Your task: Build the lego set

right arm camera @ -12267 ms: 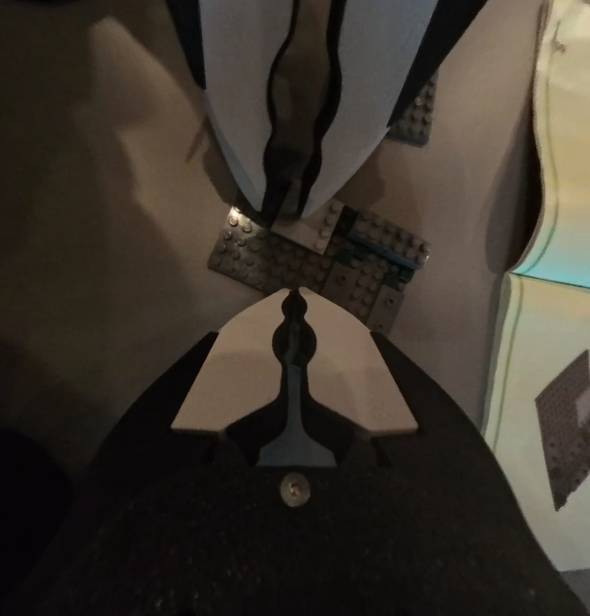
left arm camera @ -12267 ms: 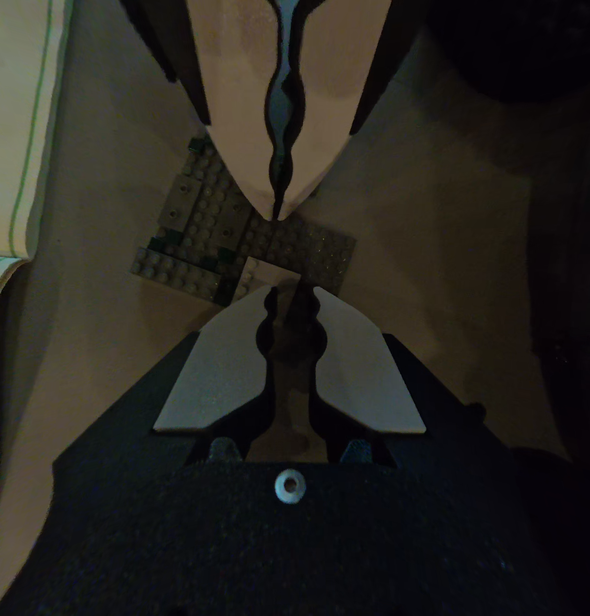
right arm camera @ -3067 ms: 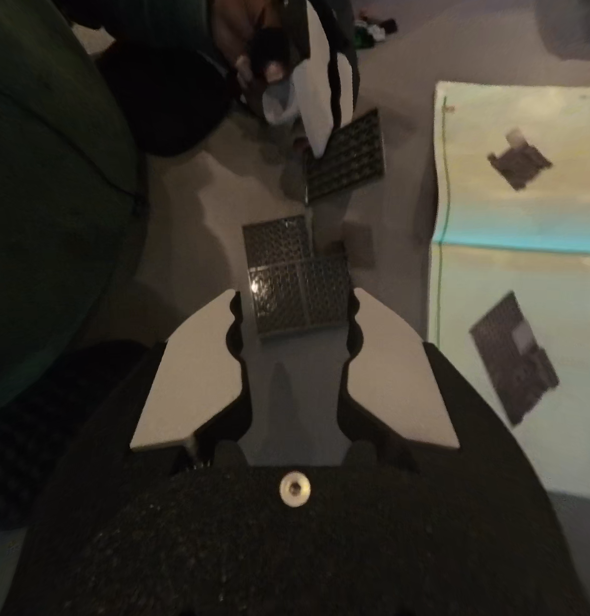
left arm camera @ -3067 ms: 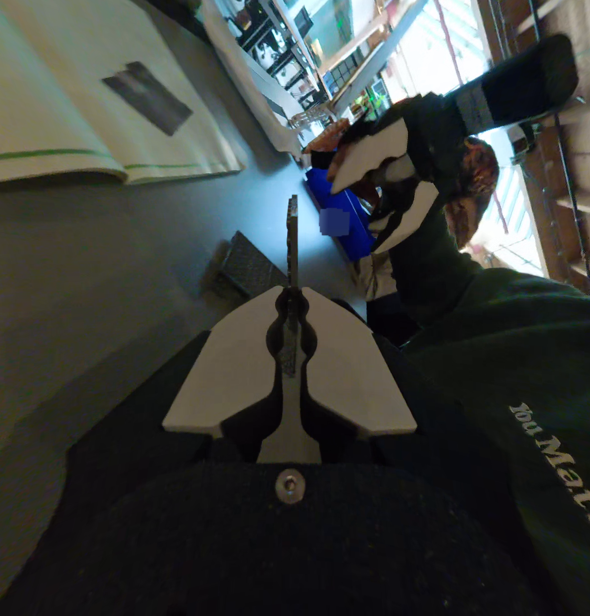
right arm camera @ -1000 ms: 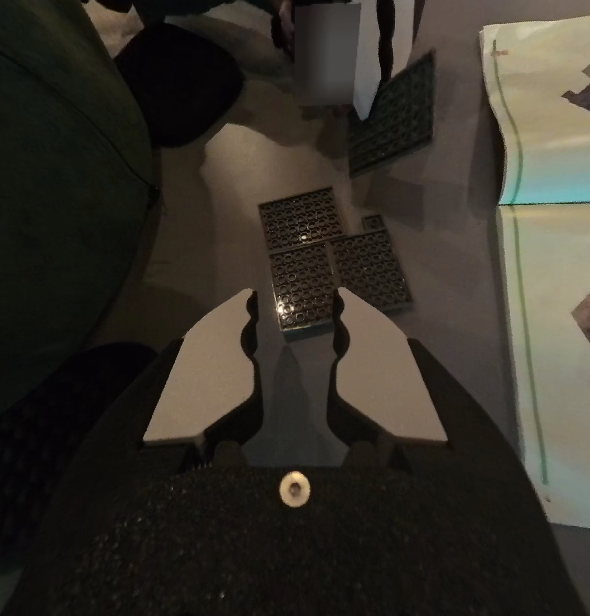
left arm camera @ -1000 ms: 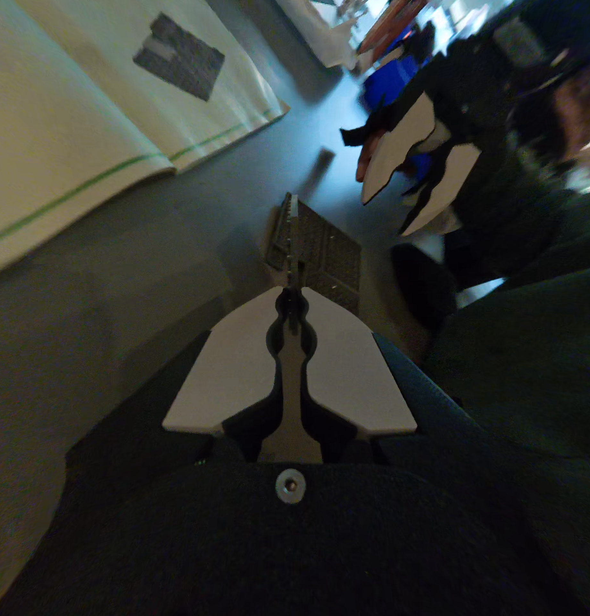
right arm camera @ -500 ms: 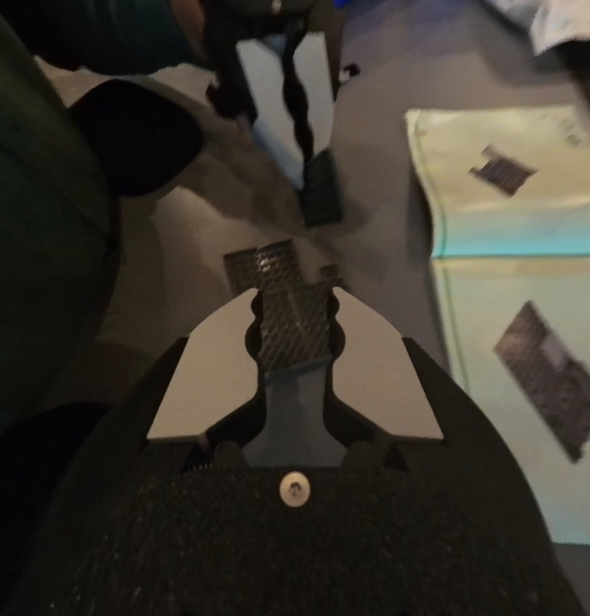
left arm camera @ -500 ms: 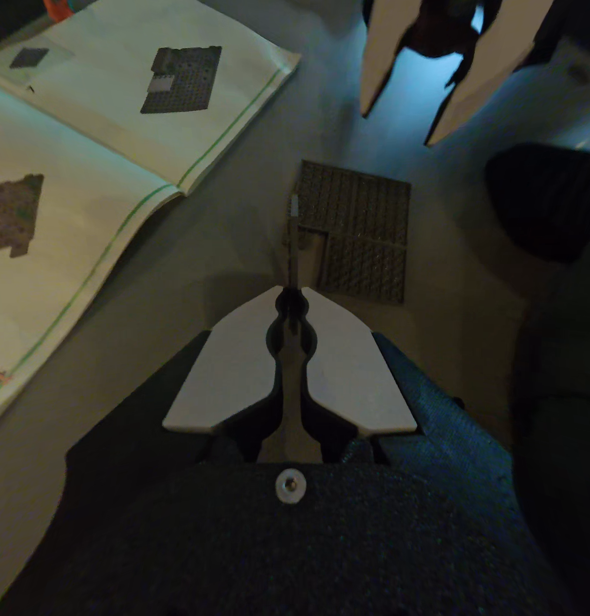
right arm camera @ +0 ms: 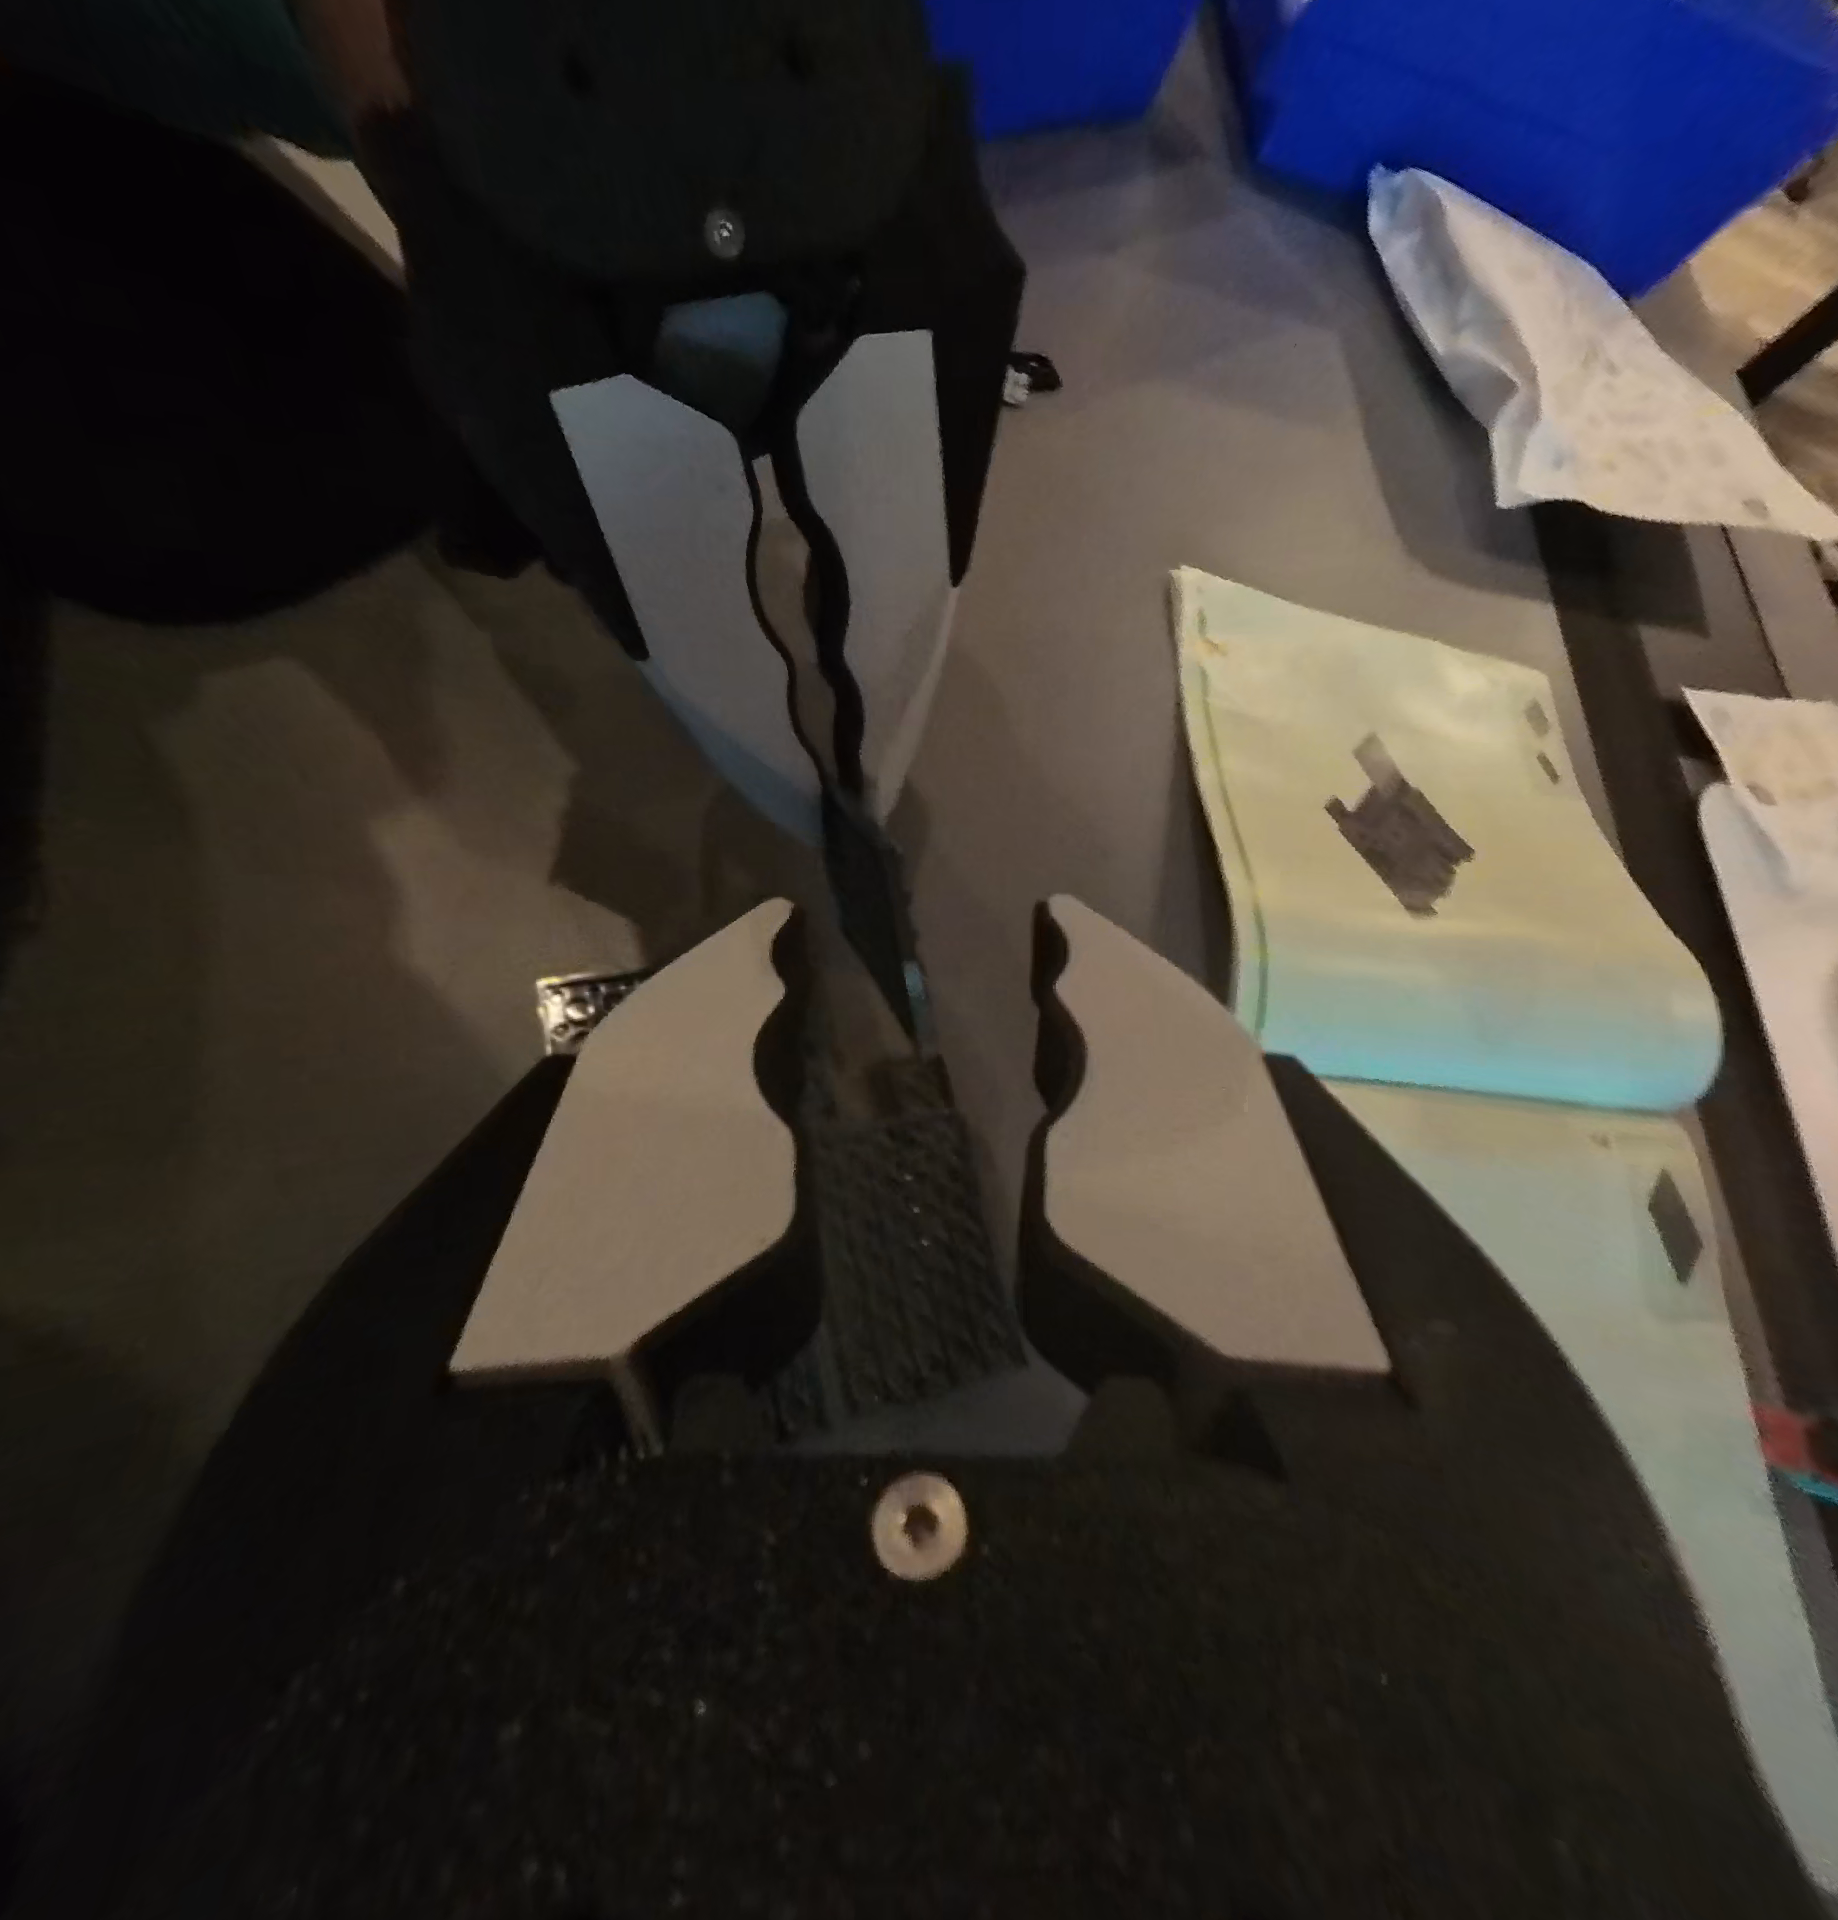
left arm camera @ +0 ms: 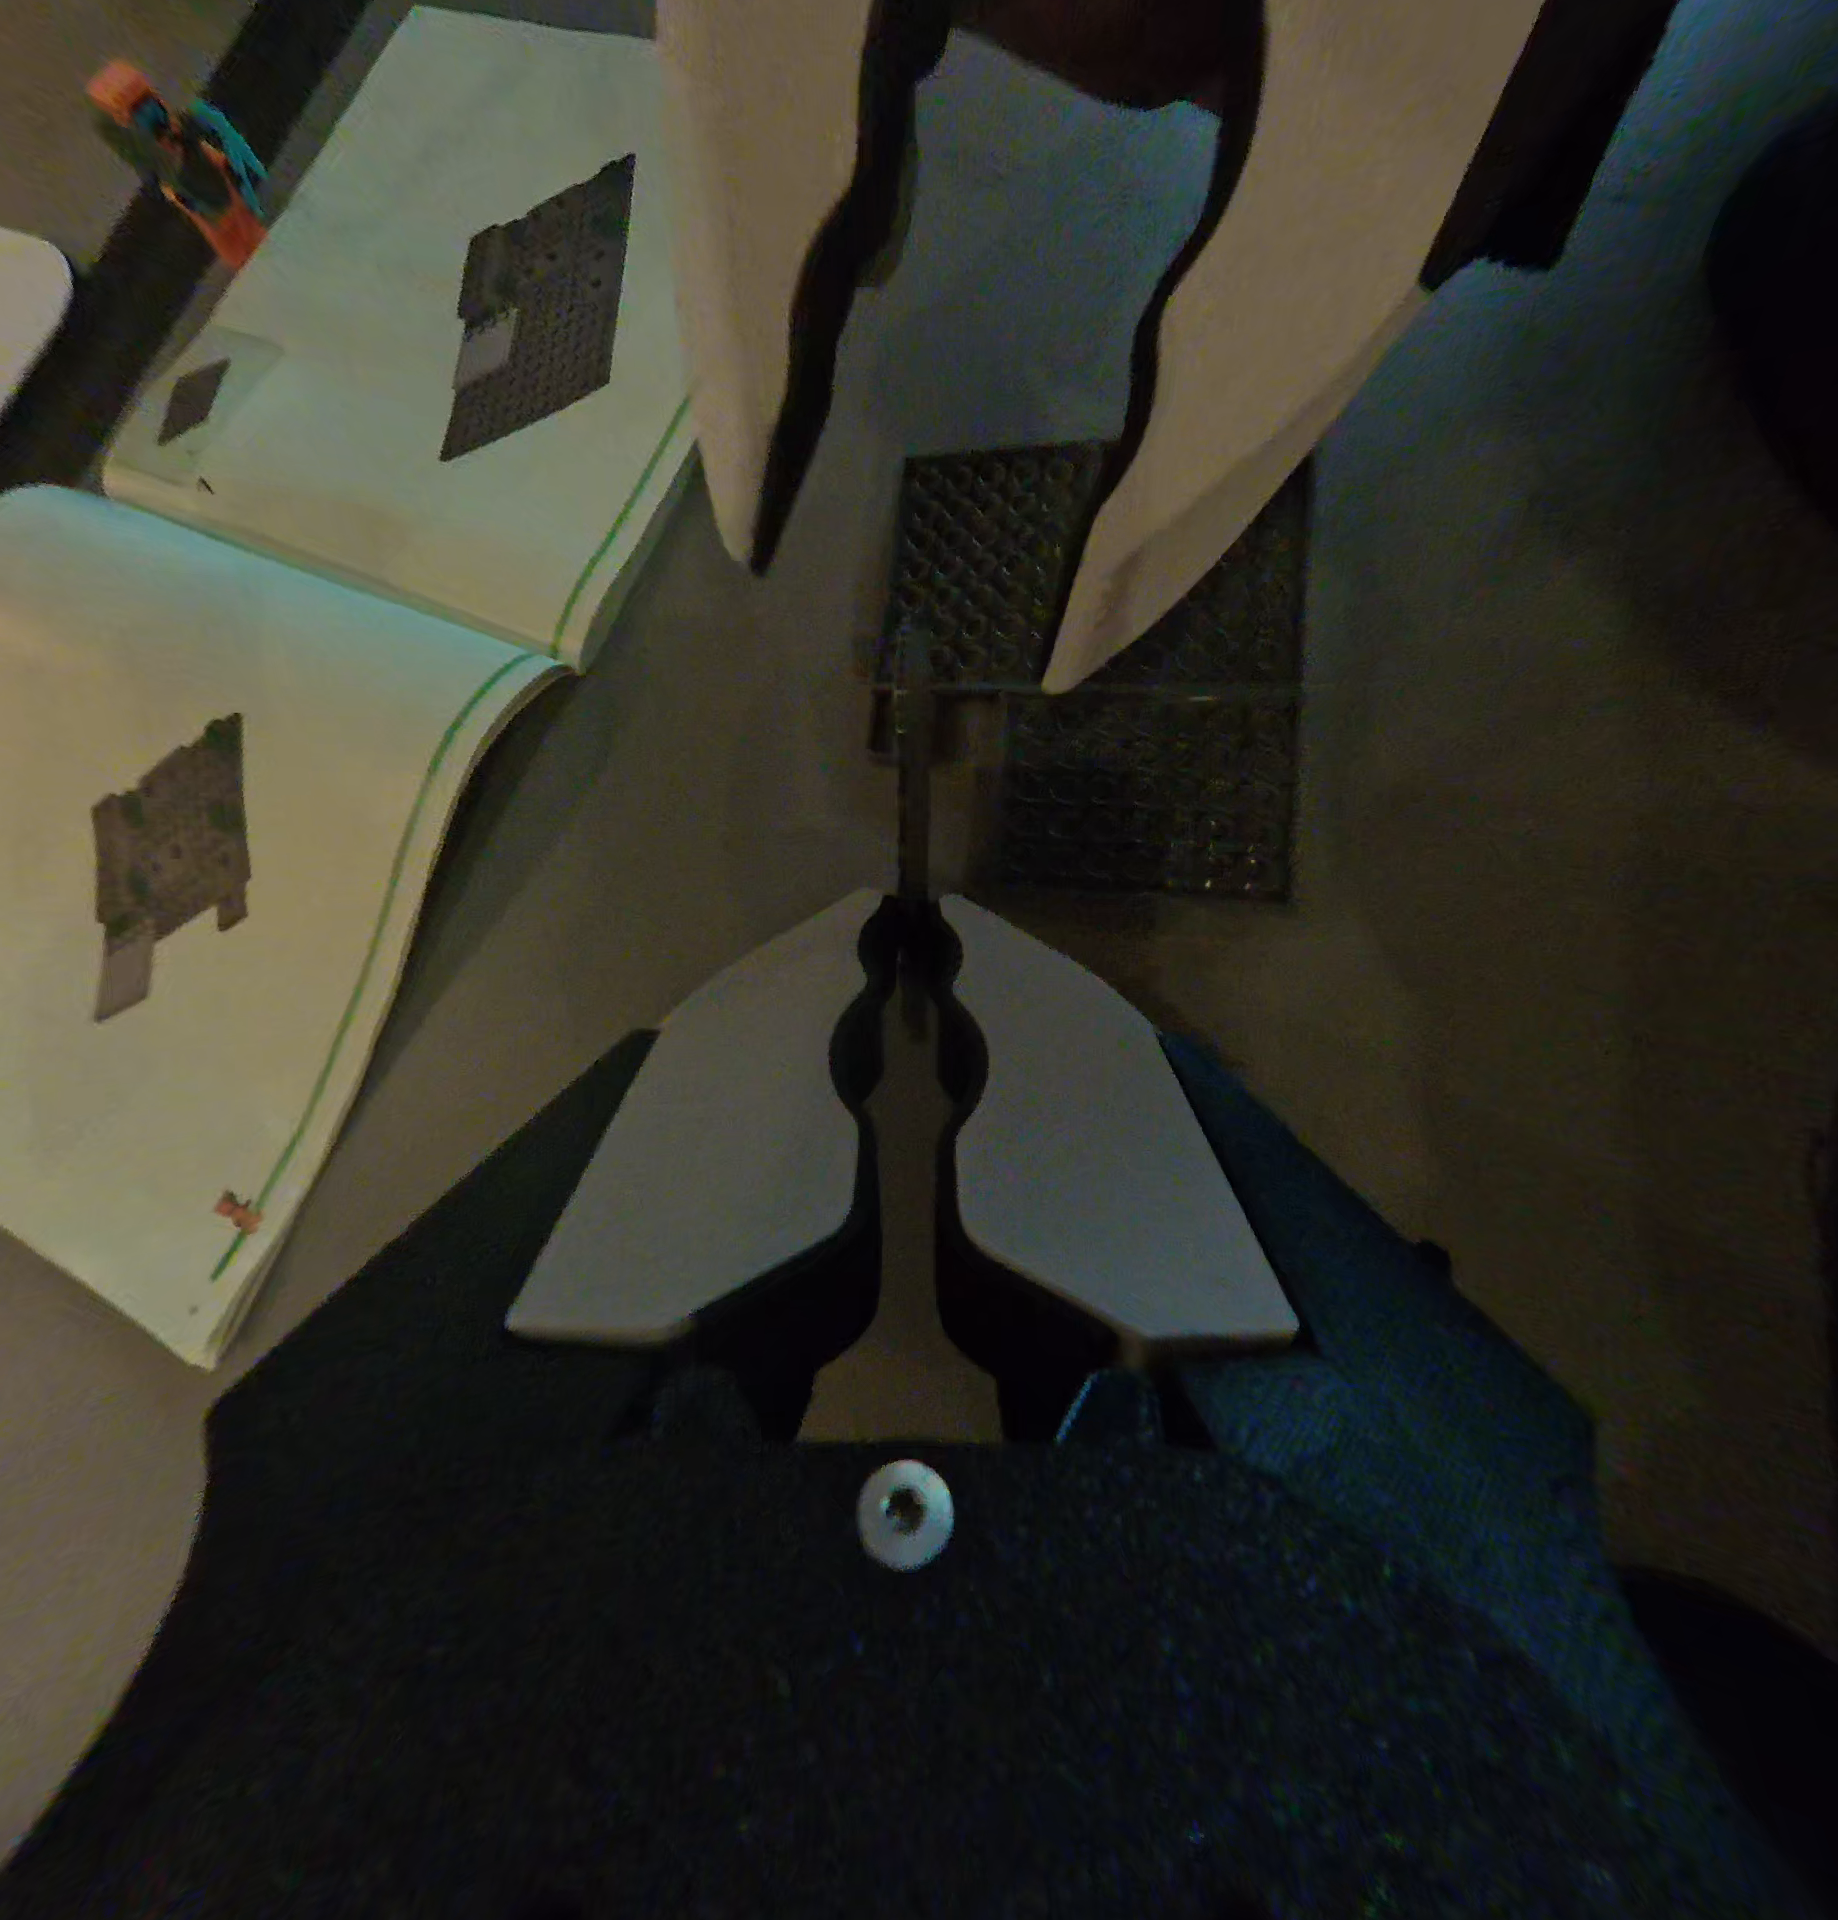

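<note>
Lying at the far left of the left wrist view, an open instruction booklet (left arm camera: 302,582) rests on the grey table (left arm camera: 1517,1039), its pages printed with pictures of grey builds; a small orange and teal item (left arm camera: 182,156) sits beyond its far corner, too small to identify. To the right of the booklet, the left gripper (left arm camera: 910,904) has its two pale fingers drawn together on a thin dark plate (left arm camera: 913,769), held edge-on so that it stands upright out of the fingertips. The plate's far end reaches the near left corner of the flat grey assembly (left arm camera: 1143,790), which lies on the table with its underside grid facing up; whether the two actually touch cannot be told. Above the assembly, the right gripper (left arm camera: 894,623) points down with a wide gap between its fingers and nothing gripped; its right-hand fingertip (left arm camera: 1091,644) sits on or just over the assembly at the seam between two of its plates.

In the right wrist view, the right gripper (right arm camera: 915,914) is likewise spread wide, the assembly (right arm camera: 894,1226) visible on the table between its fingers. Beyond it, the left gripper (right arm camera: 847,800) is pinched on the dark plate (right arm camera: 873,904), which slants down toward the assembly. Further right lie the booklet (right arm camera: 1414,883), a crumpled clear bag (right arm camera: 1559,364) and blue bins (right arm camera: 1517,83) at the table's far edge.
</note>
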Motion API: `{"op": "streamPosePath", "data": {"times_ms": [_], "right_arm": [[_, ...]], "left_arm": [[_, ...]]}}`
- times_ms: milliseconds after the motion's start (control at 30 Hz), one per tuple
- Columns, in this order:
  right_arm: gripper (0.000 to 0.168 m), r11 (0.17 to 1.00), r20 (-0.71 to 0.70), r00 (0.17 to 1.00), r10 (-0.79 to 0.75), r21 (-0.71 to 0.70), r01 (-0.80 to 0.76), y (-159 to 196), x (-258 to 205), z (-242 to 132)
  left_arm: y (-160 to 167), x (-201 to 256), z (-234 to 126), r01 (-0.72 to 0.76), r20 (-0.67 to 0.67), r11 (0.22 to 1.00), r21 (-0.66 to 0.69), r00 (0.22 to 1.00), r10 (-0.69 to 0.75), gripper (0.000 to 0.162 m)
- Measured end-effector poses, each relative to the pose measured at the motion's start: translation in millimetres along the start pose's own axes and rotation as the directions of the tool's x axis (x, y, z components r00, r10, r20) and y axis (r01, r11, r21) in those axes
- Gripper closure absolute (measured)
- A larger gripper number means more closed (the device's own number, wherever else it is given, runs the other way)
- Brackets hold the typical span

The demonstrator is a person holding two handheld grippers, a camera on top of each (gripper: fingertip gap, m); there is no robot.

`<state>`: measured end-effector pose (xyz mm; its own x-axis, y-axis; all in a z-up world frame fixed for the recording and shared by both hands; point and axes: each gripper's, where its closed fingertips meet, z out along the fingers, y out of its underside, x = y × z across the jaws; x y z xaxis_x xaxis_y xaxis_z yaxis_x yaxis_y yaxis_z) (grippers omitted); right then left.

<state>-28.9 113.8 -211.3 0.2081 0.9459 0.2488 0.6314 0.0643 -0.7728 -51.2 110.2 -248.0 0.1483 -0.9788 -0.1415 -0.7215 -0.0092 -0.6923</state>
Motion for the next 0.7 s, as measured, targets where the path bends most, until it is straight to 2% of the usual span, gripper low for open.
{"op": "streamPosePath", "data": {"times_ms": [67,133,233,467,600,700], "right_arm": [[0.135,1.000,-0.001,1.000,-0.009,0.013,0.009,-2.4,-3.4,1.1],[0.152,0.999,-0.009,1.000,-0.029,0.019,0.029,-3.2,-6.4,1.1],[0.165,0.998,-0.014,0.999,-0.051,0.030,0.052,-4.0,-11.6,0.7],[0.166,0.991,-0.010,0.993,-0.114,0.064,0.114,-5.0,-22.4,-6.1],[0.166,0.969,-0.008,0.978,-0.211,0.130,0.210,-8.6,-33.1,-14.3],[0.167,0.940,-0.007,0.953,-0.302,0.164,0.299,-13.7,-44.2,-18.8]], "left_arm": [[0.5,2.2,-0.9,-0.018,0.007,1.000,-0.004,1.000,0.018,0.158],[0.1,4.3,-1.7,-0.037,0.015,0.999,-0.003,0.999,0.037,0.158],[-0.6,5.6,-2.7,-0.059,0.029,0.998,-0.004,0.998,0.059,0.158],[-3.5,17.0,-6.6,-0.061,-0.043,0.998,0.035,0.997,0.062,0.157],[-4.2,28.1,-16.9,-0.005,-0.175,0.997,0.075,0.984,0.018,0.133],[-10.6,45.0,-29.3,0.096,-0.372,0.987,0.129,0.927,-0.041,0.114]]}}
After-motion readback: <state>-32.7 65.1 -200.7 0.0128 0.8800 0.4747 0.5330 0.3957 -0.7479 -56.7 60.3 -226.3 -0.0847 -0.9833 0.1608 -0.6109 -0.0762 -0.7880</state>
